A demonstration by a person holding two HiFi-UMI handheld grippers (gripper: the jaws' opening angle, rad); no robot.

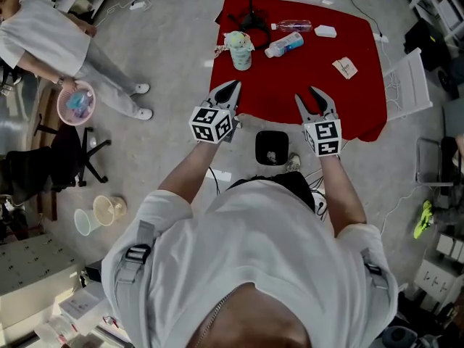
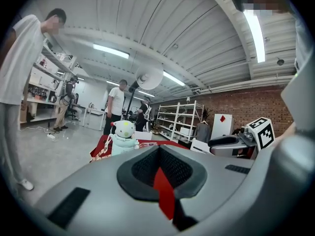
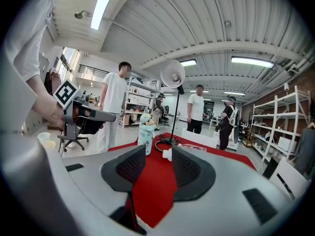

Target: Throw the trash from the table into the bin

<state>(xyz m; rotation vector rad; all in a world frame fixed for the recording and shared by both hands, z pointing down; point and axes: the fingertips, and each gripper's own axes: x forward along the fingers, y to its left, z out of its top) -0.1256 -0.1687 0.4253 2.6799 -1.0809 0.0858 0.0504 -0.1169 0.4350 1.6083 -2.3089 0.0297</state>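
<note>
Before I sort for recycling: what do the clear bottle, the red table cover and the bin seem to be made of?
Clear bottle: likely thin plastic, glossy and see-through.
Table cover: looks like matte cloth; its edges hang down in soft folds.
Bin: probably black plastic with smooth walls, though too small to be sure.

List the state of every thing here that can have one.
left gripper, shut, empty.
right gripper, open, empty.
bin, open top, something small inside.
clear bottle, lying on its side.
white bottle, lying on its side.
toy-topped cup, upright.
</note>
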